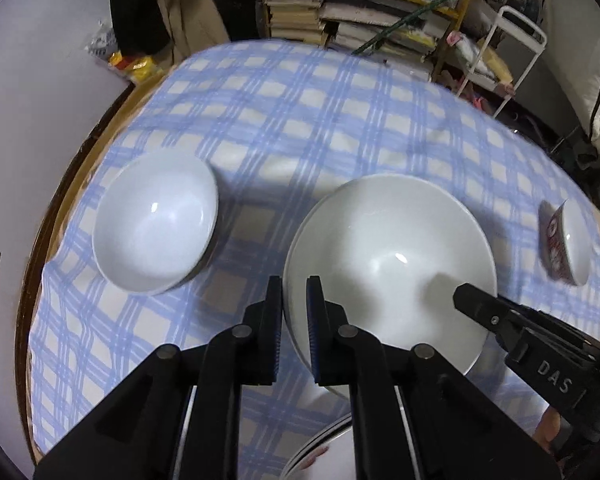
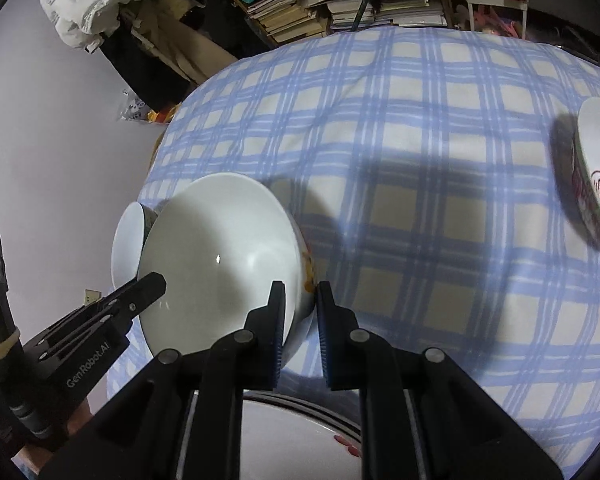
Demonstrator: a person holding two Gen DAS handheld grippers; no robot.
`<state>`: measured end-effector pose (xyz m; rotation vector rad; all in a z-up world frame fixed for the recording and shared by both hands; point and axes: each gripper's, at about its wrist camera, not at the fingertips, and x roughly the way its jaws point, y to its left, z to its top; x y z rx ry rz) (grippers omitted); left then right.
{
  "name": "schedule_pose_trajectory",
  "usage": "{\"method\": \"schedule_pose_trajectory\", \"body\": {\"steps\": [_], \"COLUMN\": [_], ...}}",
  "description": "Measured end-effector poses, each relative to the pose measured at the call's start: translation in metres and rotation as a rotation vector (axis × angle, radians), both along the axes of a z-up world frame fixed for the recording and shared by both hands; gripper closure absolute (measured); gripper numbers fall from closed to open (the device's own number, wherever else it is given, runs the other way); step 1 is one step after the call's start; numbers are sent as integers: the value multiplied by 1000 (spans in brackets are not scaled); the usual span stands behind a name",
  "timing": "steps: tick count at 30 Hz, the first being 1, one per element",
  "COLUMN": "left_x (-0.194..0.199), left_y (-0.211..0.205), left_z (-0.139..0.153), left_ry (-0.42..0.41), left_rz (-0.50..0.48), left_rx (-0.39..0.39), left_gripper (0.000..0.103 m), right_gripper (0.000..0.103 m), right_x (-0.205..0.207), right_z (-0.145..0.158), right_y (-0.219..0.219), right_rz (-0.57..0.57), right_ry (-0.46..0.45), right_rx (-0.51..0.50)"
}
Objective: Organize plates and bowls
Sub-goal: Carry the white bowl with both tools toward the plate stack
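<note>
- Left gripper, bottom centre of the left wrist view: jaws drawn close, pinching the left rim of the large white bowl.
- Right gripper, bottom centre of the right wrist view: jaws drawn close on the right rim of the same large white bowl, one finger inside the rim, one outside against an orange mark on the outer wall.
- Large white bowl: held between both grippers above the tabletop, centre right in the left wrist view, lower left in the right wrist view.
- Plate, bottom edge of the frame, below the gripper: white with a red mark, only partly seen.
- Smaller white bowl, left of centre in the left wrist view: upright on the blue checked tablecloth, apart from the large bowl.
- Red-patterned bowl, right edge of the frame: on the cloth, well apart from the others.
- Stacked books on shelves, top of the frame, beyond the tabletop.
</note>
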<state>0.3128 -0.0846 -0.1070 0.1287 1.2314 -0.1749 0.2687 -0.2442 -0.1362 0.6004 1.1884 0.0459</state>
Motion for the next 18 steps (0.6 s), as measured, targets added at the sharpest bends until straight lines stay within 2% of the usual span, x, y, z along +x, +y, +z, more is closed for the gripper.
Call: {"method": "schedule_pose_trajectory", "body": {"steps": [5, 9, 14, 16, 18], "left_x": [-9, -7, -6, -4, -1], "left_y": [9, 14, 22, 26, 30], "left_z": [-9, -6, 9, 18, 27], "left_ry": [12, 23, -37, -53, -67], "left_rz": [9, 21, 45, 30, 29], "left_rx": [-4, -49, -53, -47, -19], "left_gripper": [93, 93, 91, 90, 89], "right_gripper": [86, 86, 83, 75, 53], "right_x": [-8, -8, -2, 2, 7], "right_z": [1, 0, 12, 24, 37], "right_y": [5, 6, 12, 14, 16], "right_rz": [4, -10, 55, 84, 112], "right_ry": [-24, -7, -26, -45, -63], "right_rx": [-8, -23, -57, -87, -112]}}
